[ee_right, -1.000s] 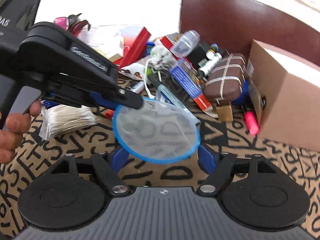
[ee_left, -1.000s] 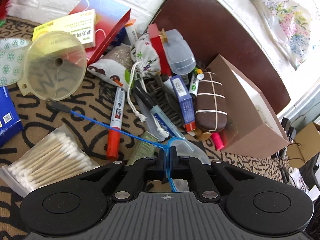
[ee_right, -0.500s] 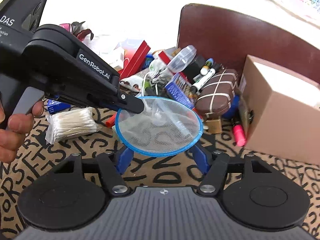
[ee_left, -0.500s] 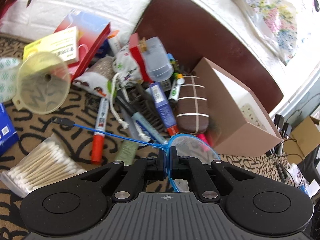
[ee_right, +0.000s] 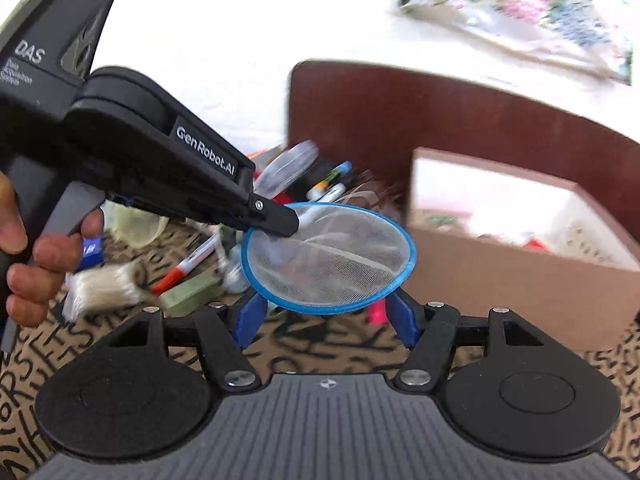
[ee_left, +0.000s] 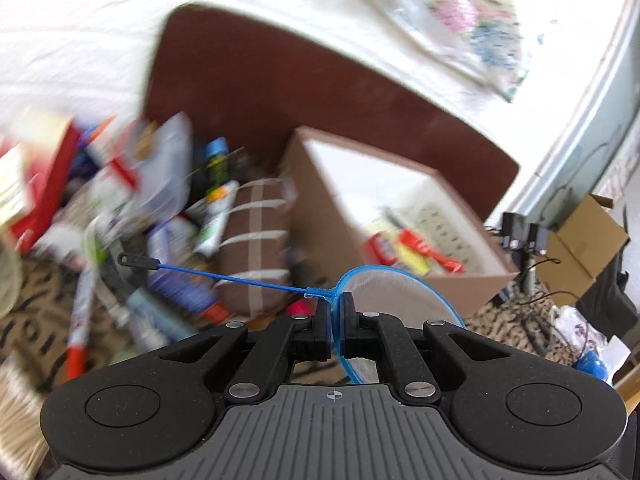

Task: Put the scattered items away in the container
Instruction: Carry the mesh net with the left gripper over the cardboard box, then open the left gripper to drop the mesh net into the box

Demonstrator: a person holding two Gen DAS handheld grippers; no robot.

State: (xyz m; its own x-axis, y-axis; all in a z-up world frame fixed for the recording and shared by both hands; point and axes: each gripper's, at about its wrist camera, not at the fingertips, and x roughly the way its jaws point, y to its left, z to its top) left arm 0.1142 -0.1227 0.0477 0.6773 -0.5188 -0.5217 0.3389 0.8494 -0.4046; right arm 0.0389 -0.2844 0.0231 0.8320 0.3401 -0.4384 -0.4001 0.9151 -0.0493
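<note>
A small net with a blue hoop (ee_right: 328, 256) hangs in the air in front of the open cardboard box (ee_right: 500, 292). My left gripper (ee_right: 280, 220) is shut on the hoop's left edge. In the left wrist view the pinched net (ee_left: 400, 292) shows edge-on between that gripper's (ee_left: 338, 320) fingers, its thin blue handle (ee_left: 224, 278) pointing left. My right gripper (ee_right: 326, 320) holds the near part of the hoop from below, a blue pad (ee_right: 250, 320) pressed against each side. The box (ee_left: 332, 208) holds several small items on its white floor.
Scattered clutter (ee_left: 172, 208) lies left of the box: markers, a brown checked case (ee_left: 256, 240), small cartons, a cotton-swab pack (ee_right: 104, 288), a green bar (ee_right: 192, 298). A dark brown chair back (ee_right: 400, 120) stands behind. A person's hand (ee_right: 36, 264) grips the left tool. Patterned cloth covers the table.
Both grippers have risen and moved toward the box with the net between them. The right jaws narrowed onto the hoop. The box now looks closer, and its inside is in view.
</note>
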